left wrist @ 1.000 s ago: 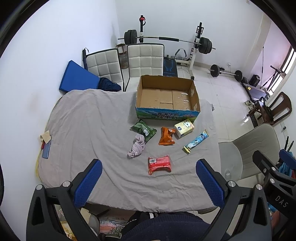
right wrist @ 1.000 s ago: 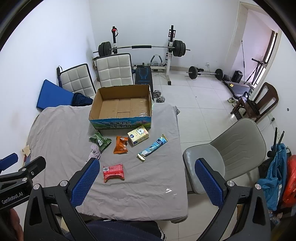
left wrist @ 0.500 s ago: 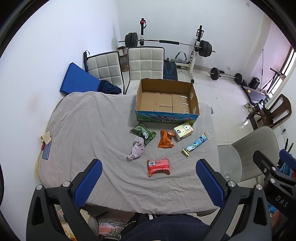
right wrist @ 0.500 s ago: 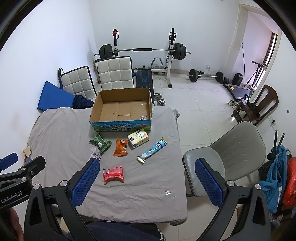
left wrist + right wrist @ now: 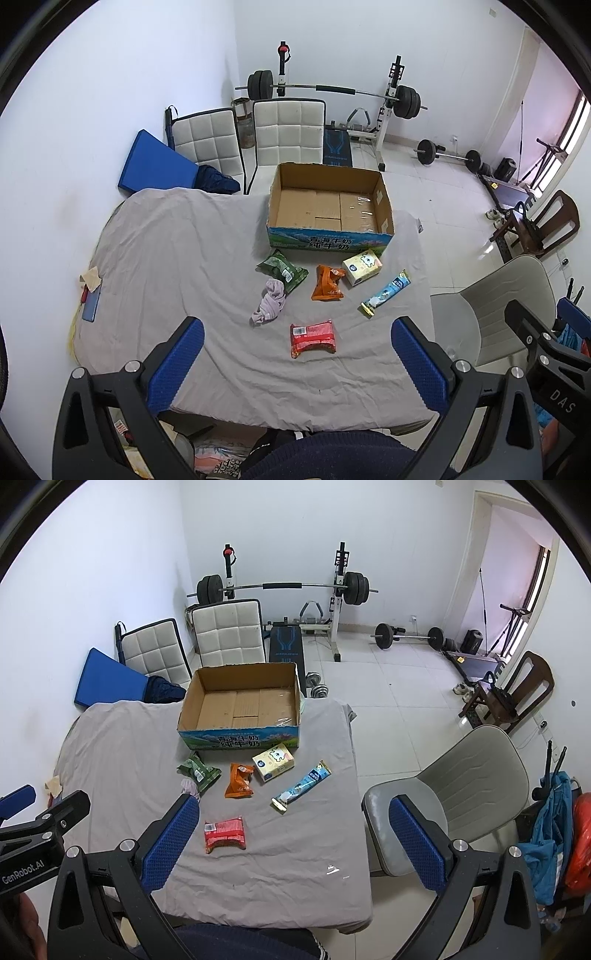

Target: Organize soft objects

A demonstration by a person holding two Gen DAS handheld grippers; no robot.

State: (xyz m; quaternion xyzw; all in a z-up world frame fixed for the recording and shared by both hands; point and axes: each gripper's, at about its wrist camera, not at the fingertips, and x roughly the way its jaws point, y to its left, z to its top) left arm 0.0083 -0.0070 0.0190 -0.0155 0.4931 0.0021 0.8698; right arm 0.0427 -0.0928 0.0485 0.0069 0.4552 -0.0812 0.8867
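While both grippers hang wide apart and empty above the near table edge, nothing is packed yet.

The left gripper point(image 5: 297, 363) and right gripper point(image 5: 293, 840) touch nothing. From there outward lie the red pack point(image 5: 313, 338), then the cloth point(image 5: 271, 301) touching the green pack point(image 5: 282, 270), the orange pack point(image 5: 327, 283), the tissue box point(image 5: 362, 266) and the blue tube point(image 5: 386, 292), with the empty box point(image 5: 328, 243) behind. I would take the nearest pack first, pinching across its short side and lowering it flat into the box.
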